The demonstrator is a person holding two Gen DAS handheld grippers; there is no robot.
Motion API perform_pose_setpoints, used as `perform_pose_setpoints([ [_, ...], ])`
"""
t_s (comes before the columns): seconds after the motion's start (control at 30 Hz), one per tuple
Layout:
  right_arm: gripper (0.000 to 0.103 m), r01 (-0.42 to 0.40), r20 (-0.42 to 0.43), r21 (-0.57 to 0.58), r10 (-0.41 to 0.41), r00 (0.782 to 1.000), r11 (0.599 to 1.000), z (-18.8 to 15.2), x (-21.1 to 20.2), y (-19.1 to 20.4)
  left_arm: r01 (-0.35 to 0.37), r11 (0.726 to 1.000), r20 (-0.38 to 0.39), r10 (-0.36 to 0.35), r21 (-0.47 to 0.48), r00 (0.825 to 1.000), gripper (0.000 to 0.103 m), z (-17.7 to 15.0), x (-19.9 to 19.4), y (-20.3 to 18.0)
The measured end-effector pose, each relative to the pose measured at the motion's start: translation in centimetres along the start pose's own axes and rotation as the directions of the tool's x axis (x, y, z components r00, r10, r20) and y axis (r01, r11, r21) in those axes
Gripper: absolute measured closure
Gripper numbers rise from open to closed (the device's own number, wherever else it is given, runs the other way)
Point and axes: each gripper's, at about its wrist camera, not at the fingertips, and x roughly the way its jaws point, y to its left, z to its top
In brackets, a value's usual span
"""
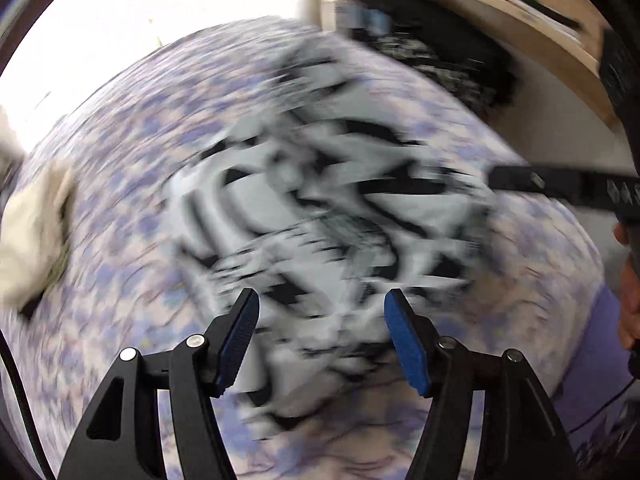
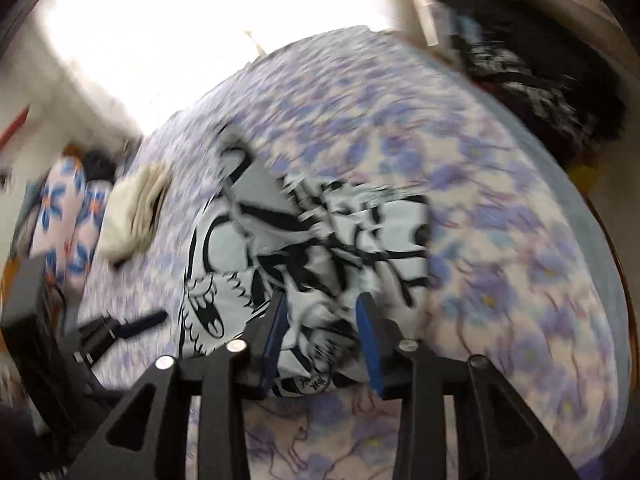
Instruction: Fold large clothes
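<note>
Two claws hang over the bed (image 2: 520, 240). Left claw (image 1: 322, 332) is wide open, holding nothing. Right claw (image 2: 324, 336) is partly open around the black-and-white shirt (image 2: 320, 240), crumpled mid-bed. Farther off, by the left edge, lies a cream cloth (image 2: 136, 208).

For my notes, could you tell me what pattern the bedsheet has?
The bedsheet has purple-blue flowers on a pale ground, clearest in the right wrist view.
</note>
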Motion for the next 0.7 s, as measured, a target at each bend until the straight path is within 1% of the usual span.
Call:
perform_pose_setpoints([
  [0.03, 0.063, 0.001, -0.042, -0.036, -0.002, 0.999, 0.999, 0.4, 1.5, 0.1, -0.023, 0.998, -0.018, 0.023, -0.051, 1.000, 0.039, 0.1, 0.6, 1.9],
  [0.07, 0.063, 0.014, -0.067, -0.051, -0.017, 0.998, 0.999, 0.4, 2.3, 0.1, -0.034, 0.995, -0.028, 0.031, -0.099, 0.999, 0.039, 0.0, 1.1, 3.3],
  [0.13, 0.063, 0.024, -0.148, -0.071, -0.034, 0.988, 0.997, 0.5, 4.8, -0.3, -0.038, 0.981, -0.046, 0.030, -0.191, 0.999, 0.040, -0.4, 1.8, 6.1],
  [0.17, 0.063, 0.036, -0.185, -0.066, -0.048, 0.982, 0.997, 0.5, 6.1, -0.6, -0.025, 0.971, -0.054, 0.012, -0.236, 0.998, 0.040, -0.5, 2.5, 7.2],
  [0.2, 0.063, 0.029, -0.205, -0.060, -0.041, 0.978, 0.998, 0.4, 6.9, -0.9, -0.010, 0.957, -0.070, -0.011, -0.290, 0.997, 0.040, -0.7, 3.3, 8.5],
  [0.23, 0.063, 0.008, -0.232, -0.045, -0.018, 0.973, 0.999, 0.4, 8.0, -1.4, -0.001, 0.947, -0.079, -0.026, -0.321, 0.997, 0.040, -0.8, 3.8, 9.3],
  [0.27, 0.064, 0.006, -0.241, -0.029, -0.013, 0.970, 1.000, 0.3, 8.5, -1.8, 0.018, 0.935, -0.083, -0.051, -0.353, 0.995, 0.040, -0.9, 4.6, 9.9],
  [0.33, 0.078, -0.015, -0.249, 0.016, 0.018, 0.968, 1.000, 0.3, 9.0, -2.8, 0.068, 0.908, -0.069, -0.106, -0.412, 0.992, 0.040, -1.1, 5.3, 11.1],
  [0.37, 0.079, -0.017, -0.255, 0.024, 0.023, 0.967, 1.000, 0.2, 9.2, -3.1, 0.091, 0.897, -0.059, -0.129, -0.432, 0.990, 0.040, -1.2, 5.6, 11.4],
  [0.4, 0.084, -0.023, -0.257, 0.025, 0.029, 0.966, 0.999, 0.1, 9.2, -3.2, 0.104, 0.890, -0.053, -0.141, -0.443, 0.989, 0.040, -1.1, 5.9, 11.6],
  [0.43, 0.085, -0.028, -0.252, 0.024, 0.034, 0.967, 0.999, -0.1, 9.0, -3.3, 0.108, 0.888, -0.050, -0.145, -0.447, 0.988, 0.040, -1.0, 6.1, 11.6],
  [0.53, 0.088, -0.048, -0.209, 0.057, 0.059, 0.976, 0.997, -0.9, 7.4, -4.0, 0.127, 0.884, -0.049, -0.167, -0.449, 0.985, 0.040, -0.8, 6.7, 11.4],
  [0.63, 0.089, -0.063, -0.150, 0.117, 0.080, 0.985, 0.991, -1.5, 4.9, -5.2, 0.147, 0.894, -0.048, -0.184, -0.423, 0.982, 0.041, -0.4, 6.7, 10.5],
  [0.7, 0.089, -0.049, -0.120, 0.140, 0.066, 0.991, 0.989, -2.0, 3.7, -5.6, 0.158, 0.906, -0.047, -0.191, -0.394, 0.980, 0.041, 0.0, 6.5, 9.7],
])
